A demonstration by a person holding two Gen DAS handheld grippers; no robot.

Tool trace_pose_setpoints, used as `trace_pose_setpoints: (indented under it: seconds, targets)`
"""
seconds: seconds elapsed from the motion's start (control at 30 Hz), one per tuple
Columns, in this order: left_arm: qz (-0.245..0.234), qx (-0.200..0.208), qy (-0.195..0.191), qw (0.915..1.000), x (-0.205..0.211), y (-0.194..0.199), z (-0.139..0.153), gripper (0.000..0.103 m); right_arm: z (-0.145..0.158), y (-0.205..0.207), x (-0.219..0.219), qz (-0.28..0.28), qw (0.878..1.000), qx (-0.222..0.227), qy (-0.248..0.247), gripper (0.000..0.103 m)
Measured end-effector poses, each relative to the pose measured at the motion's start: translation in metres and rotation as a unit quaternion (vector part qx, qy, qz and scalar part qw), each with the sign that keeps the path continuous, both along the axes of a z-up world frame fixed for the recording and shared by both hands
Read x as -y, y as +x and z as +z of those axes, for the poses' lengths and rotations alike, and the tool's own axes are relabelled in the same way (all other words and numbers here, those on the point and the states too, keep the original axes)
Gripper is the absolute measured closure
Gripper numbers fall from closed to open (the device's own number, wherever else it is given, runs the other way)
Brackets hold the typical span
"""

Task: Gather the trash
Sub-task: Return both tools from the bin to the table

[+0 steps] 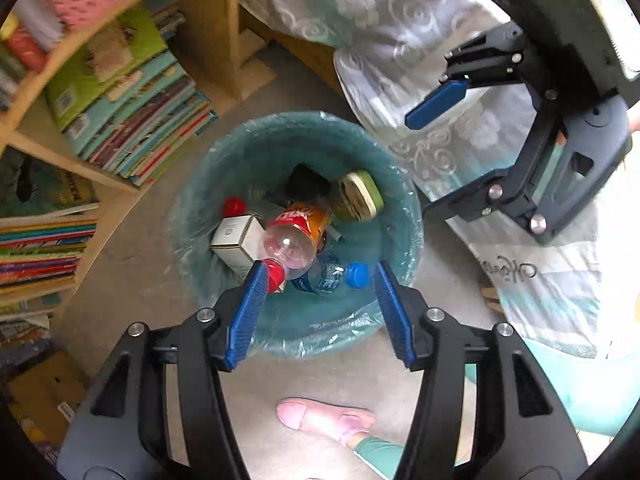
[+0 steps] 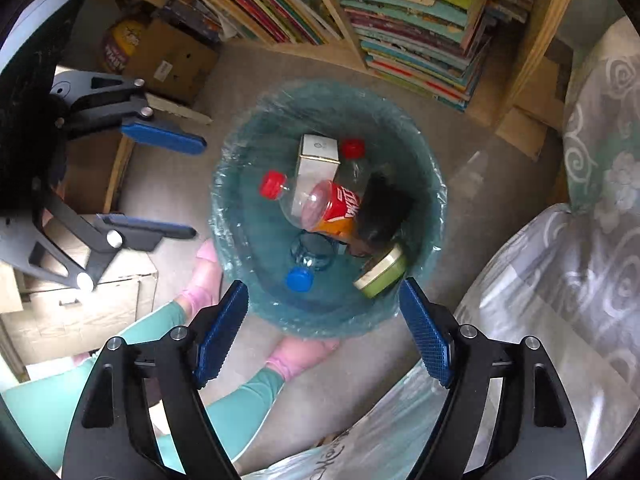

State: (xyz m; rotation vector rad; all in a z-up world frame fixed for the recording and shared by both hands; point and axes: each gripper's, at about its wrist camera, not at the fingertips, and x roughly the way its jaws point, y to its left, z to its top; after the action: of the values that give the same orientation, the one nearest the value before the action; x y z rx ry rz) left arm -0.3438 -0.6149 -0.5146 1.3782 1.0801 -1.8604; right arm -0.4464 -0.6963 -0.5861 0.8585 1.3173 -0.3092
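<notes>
Trash fills the lined bin (image 1: 296, 236) directly below both our hand-held grippers: left hand-held gripper (image 1: 320, 300) and right hand-held gripper (image 2: 322, 334) gape wide, holding nothing; orange-labelled bottle (image 1: 298, 236) lies topmost.

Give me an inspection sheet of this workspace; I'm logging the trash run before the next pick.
Surface: grey floor, bare around the bin.
Job's things: round teal plastic-lined bin holds a clear red-capped orange-label bottle, blue-capped clear bottle, white carton, green-rimmed tin, another red cap.
Clutter: cardboard boxes.
Grippers: left tongs and right tongs open, empty, above the bin.
Cables: nothing seen.
Surroundings: wooden bookshelf of stacked books, patterned grey bedding, person's pink-socked foot.
</notes>
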Motion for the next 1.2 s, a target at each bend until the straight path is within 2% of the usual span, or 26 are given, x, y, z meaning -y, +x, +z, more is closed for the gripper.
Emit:
trace_pose_setpoints:
  seconds: [0.17, 0.3, 0.4, 0.5, 0.57, 0.7, 0.83, 0.93, 1.03, 1.13, 1.2]
  targets:
    - [0.052, -0.006, -0.006, 0.9986, -0.011, 0.031, 0.045, 0.050, 0.038, -0.008, 0.006, -0.011, 1.000, 0.014, -0.009, 0.025]
    - [0.110, -0.024, -0.010, 0.9936, -0.039, 0.062, 0.101, 0.050, 0.079, 0.001, 0.002, 0.000, 1.000, 0.025, -0.014, 0.025]
    - [0.136, -0.045, -0.020, 0.9895, -0.067, 0.083, 0.156, 0.050, 0.127, 0.021, -0.007, 0.032, 0.998, 0.049, -0.017, 0.025]
    - [0.152, -0.046, -0.042, 0.9864, -0.094, 0.105, 0.219, 0.050, 0.183, 0.048, -0.020, 0.085, 0.992, 0.088, -0.012, 0.025]
    - [0.179, -0.043, -0.073, 0.9802, -0.118, 0.127, 0.271, 0.050, 0.228, 0.072, -0.034, 0.132, 0.985, 0.113, -0.020, 0.025]
    - [0.267, -0.027, -0.126, 0.9551, -0.176, 0.180, 0.361, 0.050, 0.307, 0.126, -0.061, 0.208, 0.965, 0.158, -0.022, 0.025]
    - [0.336, 0.038, -0.161, 0.9271, -0.251, 0.236, 0.423, 0.041, 0.375, 0.202, -0.081, 0.277, 0.942, 0.190, -0.013, 0.025]
    - [0.386, 0.079, -0.166, 0.9042, -0.301, 0.283, 0.445, 0.041, 0.423, 0.270, -0.099, 0.333, 0.917, 0.215, -0.034, 0.025]
    - [0.437, 0.108, -0.173, 0.8762, -0.342, 0.334, 0.458, 0.041, 0.462, 0.339, -0.118, 0.357, 0.903, 0.233, -0.052, 0.025]
    - [0.479, 0.132, -0.191, 0.8468, -0.370, 0.382, 0.467, 0.037, 0.492, 0.403, -0.139, 0.378, 0.888, 0.253, -0.064, 0.020]
    - [0.498, 0.140, -0.198, 0.8323, -0.383, 0.411, 0.468, 0.032, 0.500, 0.439, -0.154, 0.390, 0.878, 0.267, -0.070, 0.020]
